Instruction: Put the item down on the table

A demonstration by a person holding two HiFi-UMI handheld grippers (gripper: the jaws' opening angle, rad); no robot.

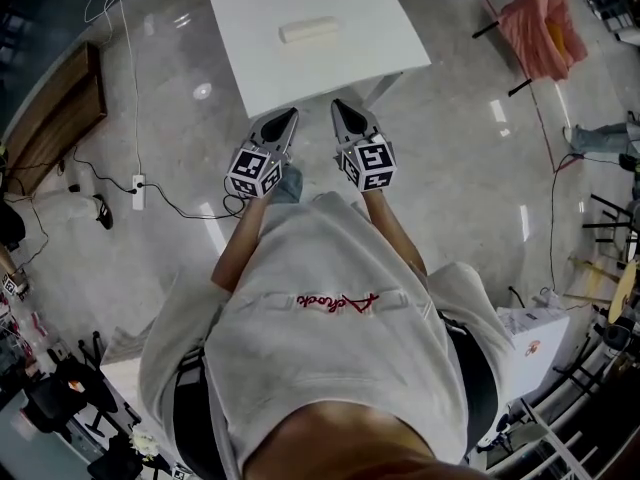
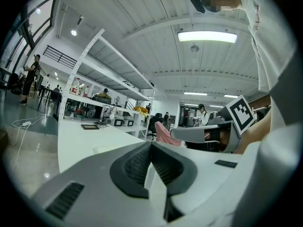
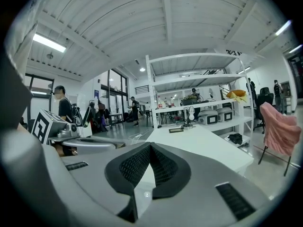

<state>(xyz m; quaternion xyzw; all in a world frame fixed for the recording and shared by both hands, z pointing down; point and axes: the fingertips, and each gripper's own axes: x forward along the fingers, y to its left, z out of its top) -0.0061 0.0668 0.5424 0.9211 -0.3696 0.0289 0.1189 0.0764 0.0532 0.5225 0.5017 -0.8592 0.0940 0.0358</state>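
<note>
A pale, flat, oblong item (image 1: 310, 30) lies on the white table (image 1: 350, 53) at the top of the head view. Both grippers hang over the floor just short of the table's near edge, side by side, pointing at it. My left gripper (image 1: 289, 116) is shut with nothing between its jaws; its tips meet (image 2: 151, 143) in the left gripper view, where the table (image 2: 80, 136) stretches beyond them. My right gripper (image 1: 341, 106) is also shut and empty, its tips touching (image 3: 150, 144) in front of the table (image 3: 208, 145).
A power strip (image 1: 138, 190) with trailing cables lies on the glossy floor at left, near a wooden bench (image 1: 55, 113). A pink cloth (image 1: 545, 18) hangs over a chair at upper right. White shelving (image 3: 199, 110) stands behind the table. People stand far off.
</note>
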